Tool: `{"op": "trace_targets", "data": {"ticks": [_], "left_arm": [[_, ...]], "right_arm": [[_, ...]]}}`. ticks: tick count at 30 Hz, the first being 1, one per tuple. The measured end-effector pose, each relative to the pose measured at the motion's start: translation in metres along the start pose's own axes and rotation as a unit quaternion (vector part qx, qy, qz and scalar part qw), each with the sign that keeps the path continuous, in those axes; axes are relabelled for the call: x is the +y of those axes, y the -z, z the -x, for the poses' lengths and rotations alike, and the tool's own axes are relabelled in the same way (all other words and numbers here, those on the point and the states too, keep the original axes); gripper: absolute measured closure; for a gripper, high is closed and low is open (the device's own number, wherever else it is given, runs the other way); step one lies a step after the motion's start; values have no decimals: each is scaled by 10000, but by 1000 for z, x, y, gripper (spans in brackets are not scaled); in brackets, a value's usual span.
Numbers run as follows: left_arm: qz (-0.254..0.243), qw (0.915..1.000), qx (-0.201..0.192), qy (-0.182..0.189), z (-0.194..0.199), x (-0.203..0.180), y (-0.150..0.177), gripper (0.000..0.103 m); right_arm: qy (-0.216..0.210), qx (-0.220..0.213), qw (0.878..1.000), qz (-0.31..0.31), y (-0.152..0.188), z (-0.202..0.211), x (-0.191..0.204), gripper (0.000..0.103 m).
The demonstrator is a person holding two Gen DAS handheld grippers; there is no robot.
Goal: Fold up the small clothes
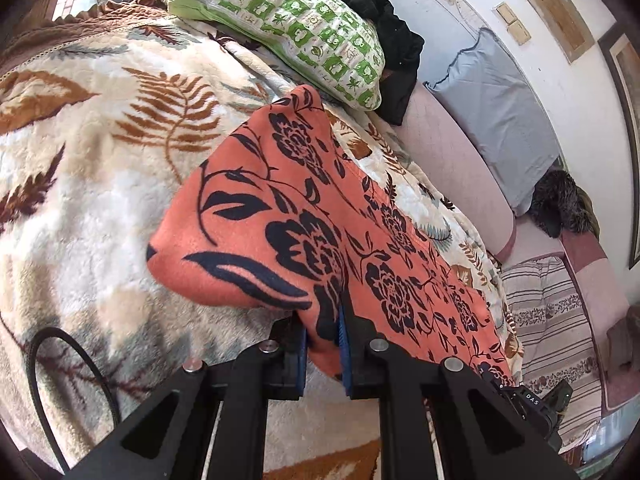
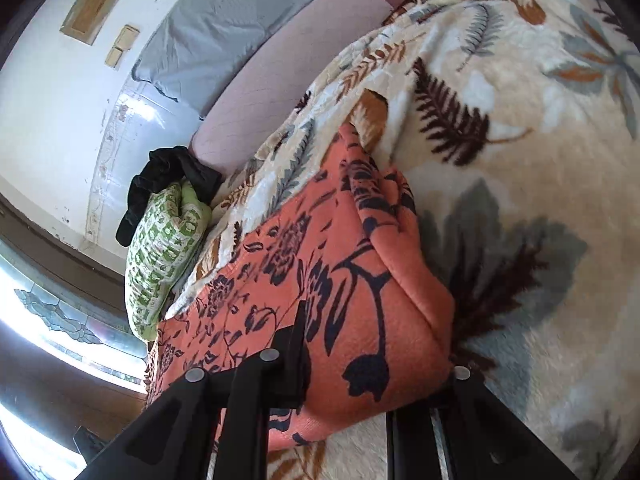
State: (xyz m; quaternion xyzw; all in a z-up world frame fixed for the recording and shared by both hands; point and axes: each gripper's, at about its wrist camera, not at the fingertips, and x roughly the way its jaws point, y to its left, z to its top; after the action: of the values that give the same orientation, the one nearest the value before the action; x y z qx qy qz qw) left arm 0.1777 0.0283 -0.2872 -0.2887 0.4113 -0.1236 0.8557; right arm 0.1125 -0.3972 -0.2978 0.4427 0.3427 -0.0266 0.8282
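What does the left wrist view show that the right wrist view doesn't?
Only the left wrist view shows the left claw shut on the orange floral garment, a black cable and a dark furry item. Only the right wrist view shows the right claw, with the garment bunched between its fingers, and a bright window. Both show the leaf-print blanket, green pillow, black cloth and grey pillow.

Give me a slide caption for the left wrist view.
Left gripper pinching an orange fleece garment with black flowers above a leaf-patterned plush blanket.
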Motion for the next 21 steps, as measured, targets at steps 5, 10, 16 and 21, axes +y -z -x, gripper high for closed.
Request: {"op": "trace_targets", "data": {"ticks": [5, 10, 16, 21], "left_arm": [[188, 9997, 91, -146, 11, 17, 2, 82], [184, 9988, -345, -311, 47, 26, 14, 26], [688, 9976, -97, -73, 30, 39, 7, 26], [1003, 9948, 22, 152, 2, 38, -6, 26]], "right_arm": [[388, 501, 9973, -375, 14, 6, -15, 52], [122, 648, 9978, 43, 31, 45, -7, 32], [-214, 459, 9880, 1461, 37, 49, 64, 52], [-162, 791, 9717, 2221, 42, -15, 121, 67]]}}
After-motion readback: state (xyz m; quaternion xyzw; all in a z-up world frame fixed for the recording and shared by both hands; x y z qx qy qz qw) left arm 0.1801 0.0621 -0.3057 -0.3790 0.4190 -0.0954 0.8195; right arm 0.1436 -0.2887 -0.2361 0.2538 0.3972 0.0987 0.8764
